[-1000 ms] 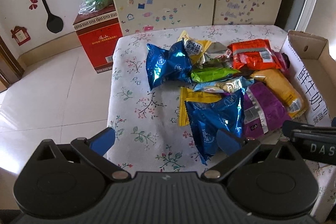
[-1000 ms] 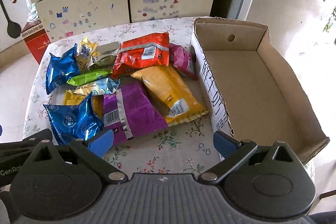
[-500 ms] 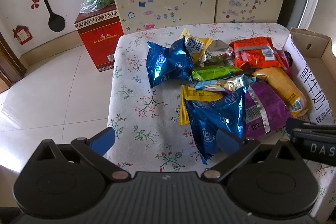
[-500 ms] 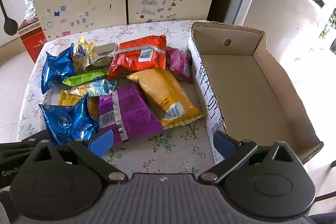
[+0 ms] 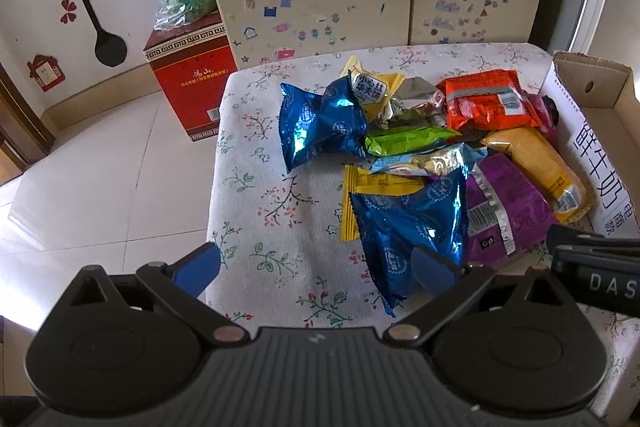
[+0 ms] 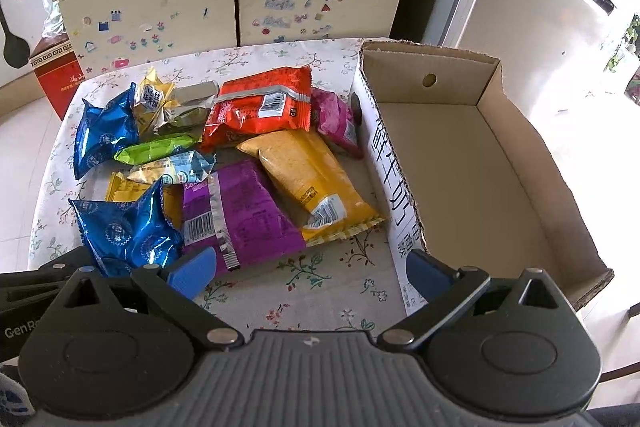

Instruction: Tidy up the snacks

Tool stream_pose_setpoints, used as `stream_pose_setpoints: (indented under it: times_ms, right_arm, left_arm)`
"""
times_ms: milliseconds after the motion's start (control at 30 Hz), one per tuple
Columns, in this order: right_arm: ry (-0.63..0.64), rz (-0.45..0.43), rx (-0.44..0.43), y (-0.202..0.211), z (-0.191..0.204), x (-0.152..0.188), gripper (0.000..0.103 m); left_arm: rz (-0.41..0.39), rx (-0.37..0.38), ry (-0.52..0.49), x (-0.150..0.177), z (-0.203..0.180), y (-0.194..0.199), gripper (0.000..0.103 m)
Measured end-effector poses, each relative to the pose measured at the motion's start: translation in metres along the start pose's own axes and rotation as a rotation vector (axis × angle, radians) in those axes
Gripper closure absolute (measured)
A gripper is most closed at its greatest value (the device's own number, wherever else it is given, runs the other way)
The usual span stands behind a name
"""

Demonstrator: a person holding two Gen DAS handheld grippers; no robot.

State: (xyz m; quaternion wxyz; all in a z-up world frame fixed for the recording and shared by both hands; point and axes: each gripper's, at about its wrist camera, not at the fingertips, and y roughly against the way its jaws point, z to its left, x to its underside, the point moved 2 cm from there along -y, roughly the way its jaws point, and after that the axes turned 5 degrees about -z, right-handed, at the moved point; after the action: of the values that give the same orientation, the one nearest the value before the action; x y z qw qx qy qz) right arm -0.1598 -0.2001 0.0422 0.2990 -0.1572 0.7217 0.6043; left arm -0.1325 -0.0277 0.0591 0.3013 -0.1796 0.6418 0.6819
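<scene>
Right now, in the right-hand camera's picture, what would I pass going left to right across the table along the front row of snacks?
Near blue foil packet → purple packet → long yellow packet → printed wall of the cardboard box → the box's bare inside.
</scene>
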Motion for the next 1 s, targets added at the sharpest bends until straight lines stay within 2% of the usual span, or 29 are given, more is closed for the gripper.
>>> stream_pose_setpoints:
  times_ms: [500, 633, 833, 1000]
  right_arm:
    - [0.006, -0.025, 0.002, 0.000, -0.004, 0.001, 0.000]
    - [-0.031, -0.026, -0.038, 0.001, -0.013, -0.001, 0.000]
    - [-0.138, -0.039, -0.114, 0.005, -0.035, -0.008, 0.000]
    - [-0.206, -0.045, -0.197, 0.007, -0.048, -0.012, 0.000]
  left_arm:
    - [-0.014, 0.018, 0.007, 0.001, -0.004, 0.000, 0.006]
    - [-0.013, 0.066, 0.036, -0.001, -0.002, 0.000, 0.003]
    - [0.014, 0.080, 0.074, 0.000, 0.001, -0.008, 0.003]
    - [0.011, 0.121, 0.080, -0.001, -0.005, -0.011, 0.003]
